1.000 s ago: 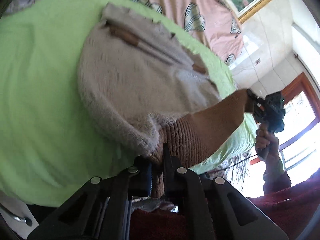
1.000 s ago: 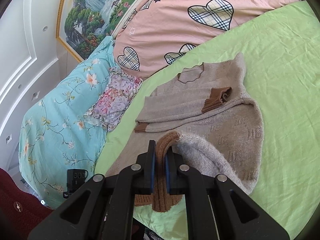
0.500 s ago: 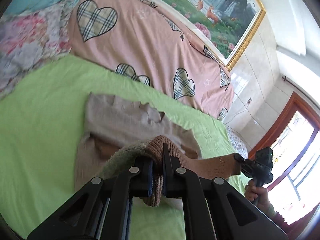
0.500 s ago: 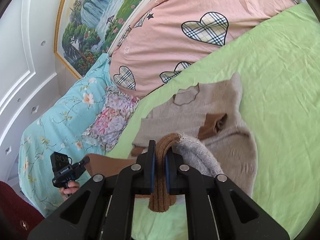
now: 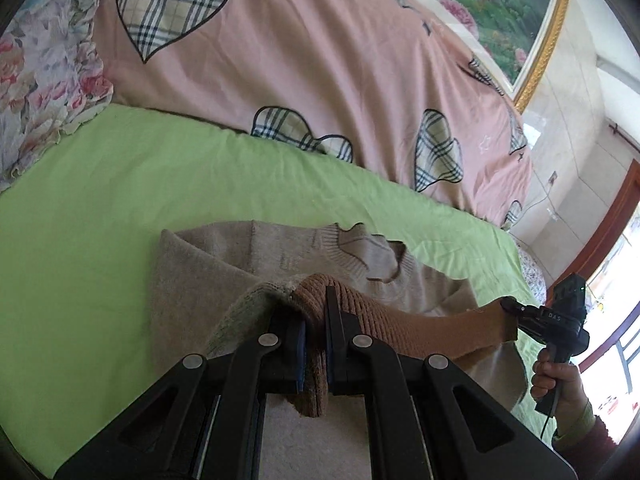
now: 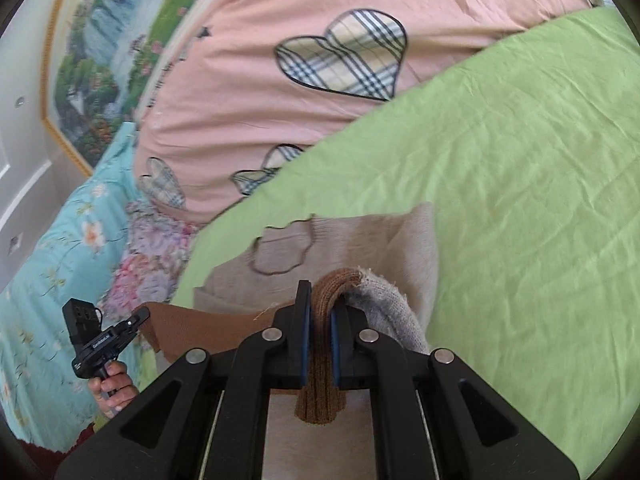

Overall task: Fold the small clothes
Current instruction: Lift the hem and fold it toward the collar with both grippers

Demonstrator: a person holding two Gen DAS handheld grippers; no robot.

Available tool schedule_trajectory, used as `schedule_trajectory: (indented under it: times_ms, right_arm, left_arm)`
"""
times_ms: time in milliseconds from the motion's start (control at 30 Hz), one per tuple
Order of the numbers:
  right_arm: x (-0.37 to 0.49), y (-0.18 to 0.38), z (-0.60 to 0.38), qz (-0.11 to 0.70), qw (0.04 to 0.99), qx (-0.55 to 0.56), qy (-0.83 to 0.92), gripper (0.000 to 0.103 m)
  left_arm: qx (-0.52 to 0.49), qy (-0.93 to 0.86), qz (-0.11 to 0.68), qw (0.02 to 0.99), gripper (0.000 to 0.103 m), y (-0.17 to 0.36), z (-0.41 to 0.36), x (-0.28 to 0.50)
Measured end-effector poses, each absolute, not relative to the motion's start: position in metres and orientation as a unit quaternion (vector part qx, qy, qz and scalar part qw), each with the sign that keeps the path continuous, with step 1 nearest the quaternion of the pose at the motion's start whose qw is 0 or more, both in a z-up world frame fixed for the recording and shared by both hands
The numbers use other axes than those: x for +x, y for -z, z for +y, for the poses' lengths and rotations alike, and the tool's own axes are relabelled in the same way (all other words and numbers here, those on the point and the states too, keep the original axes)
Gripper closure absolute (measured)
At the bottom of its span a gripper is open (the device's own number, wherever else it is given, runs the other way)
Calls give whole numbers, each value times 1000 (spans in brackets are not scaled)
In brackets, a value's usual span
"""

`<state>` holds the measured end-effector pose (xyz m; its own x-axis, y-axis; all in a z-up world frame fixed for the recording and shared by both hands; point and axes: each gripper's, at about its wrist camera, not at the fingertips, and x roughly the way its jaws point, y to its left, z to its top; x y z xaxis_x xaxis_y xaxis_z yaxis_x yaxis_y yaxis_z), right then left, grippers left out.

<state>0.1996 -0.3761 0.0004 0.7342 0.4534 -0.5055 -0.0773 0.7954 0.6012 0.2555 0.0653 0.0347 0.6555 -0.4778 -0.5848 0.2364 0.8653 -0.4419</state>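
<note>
A small beige knit sweater [image 5: 248, 256] with a brown ribbed hem lies on the green bedsheet [image 5: 100, 208], collar toward the pillows. My left gripper [image 5: 314, 320] is shut on one corner of the brown hem [image 5: 384, 320]. My right gripper [image 6: 320, 312] is shut on the other corner of the hem [image 6: 326, 376]. The hem is stretched between them, lifted above the sweater's upper part [image 6: 360, 232]. Each gripper shows in the other's view: the right one [image 5: 516, 312] at the right, the left one [image 6: 136, 318] at the left.
A pink quilt with plaid hearts [image 5: 320, 72] lies across the bed behind the sweater. A floral pillow [image 5: 36, 68] and a turquoise floral blanket [image 6: 52, 248] lie at the head end. A framed landscape painting [image 6: 104, 64] hangs on the wall. A window [image 5: 616, 304] is at the right.
Both grippers have lifted the brown hem and carried it forward over the sweater toward the collar. The sweater's lower half is now doubled over its upper half.
</note>
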Motion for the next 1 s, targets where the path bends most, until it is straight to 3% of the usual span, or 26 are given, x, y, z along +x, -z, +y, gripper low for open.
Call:
schedule_trajectory:
  times_ms: [267, 333, 400, 533, 667, 767, 833, 867, 1000]
  right_arm:
    - [235, 29, -372, 381, 877, 268, -118, 93]
    - [226, 23, -375, 372, 878, 278, -117, 92]
    - [210, 11, -371, 351, 890, 266, -117, 89]
    - [179, -8, -331, 338, 902, 203, -176, 85]
    - [176, -8, -279, 360, 891, 139, -239, 85]
    - [173, -20, -275, 316, 909, 147, -228, 83]
    - [167, -33, -293, 281, 925, 174, -189, 73]
    - [164, -37, -298, 275, 924, 184, -192, 73]
    - [166, -25, -275, 340, 885, 151, -279, 73]
  left_arm:
    - [-199, 167, 441, 859, 94, 24, 77, 305]
    - [-206, 176, 438, 857, 90, 20, 81, 292]
    - [-191, 198, 430, 860, 78, 7, 76, 264]
    - [-148, 270, 435, 846, 69, -2, 43, 213]
    - [-107, 294, 451, 836, 68, 1, 6, 209]
    - [-95, 284, 462, 835, 69, 6, -2, 221]
    - [-98, 285, 466, 832, 69, 6, -1, 226]
    - [-96, 288, 466, 831, 69, 5, 0, 227]
    - [-68, 293, 479, 825, 68, 8, -7, 233]
